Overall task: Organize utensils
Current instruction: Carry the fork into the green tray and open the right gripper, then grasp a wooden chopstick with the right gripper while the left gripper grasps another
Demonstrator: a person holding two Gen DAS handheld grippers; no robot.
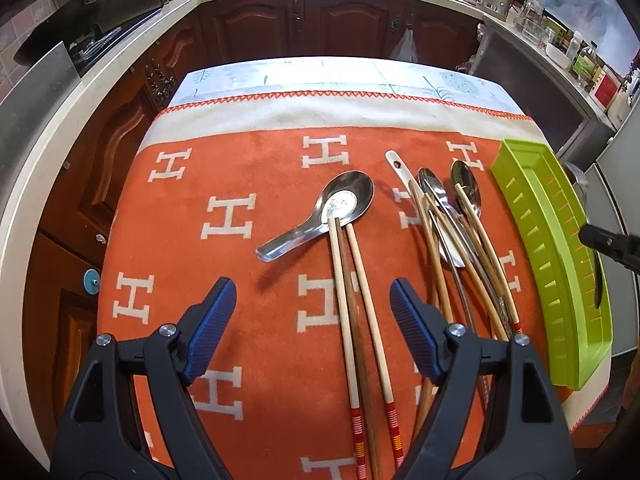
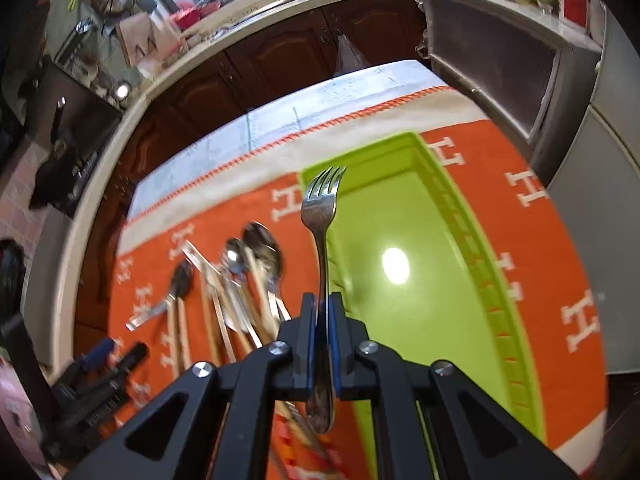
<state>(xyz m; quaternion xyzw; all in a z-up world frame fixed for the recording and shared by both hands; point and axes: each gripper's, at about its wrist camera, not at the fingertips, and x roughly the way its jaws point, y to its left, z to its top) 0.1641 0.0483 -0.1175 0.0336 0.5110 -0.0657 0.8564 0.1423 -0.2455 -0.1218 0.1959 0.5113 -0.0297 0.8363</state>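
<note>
My right gripper [image 2: 324, 300] is shut on a steel fork [image 2: 320, 208] and holds it upright over the left edge of the green tray [image 2: 452, 216], which looks empty inside. My left gripper [image 1: 312, 292] is open above the orange cloth, with a pair of chopsticks [image 1: 352, 292] lying between its fingers. Their tips rest on a steel soup spoon [image 1: 320, 216]. A pile of spoons and chopsticks [image 1: 452, 224] lies right of that, next to the green tray [image 1: 536, 240]. The same pile [image 2: 244, 280] shows in the right wrist view.
The orange blanket with white H marks [image 1: 240, 184] covers a small table. Dark wooden cabinets [image 1: 304, 20] and a white counter ring it on the far and left sides. A steel appliance [image 2: 496, 64] stands to the right.
</note>
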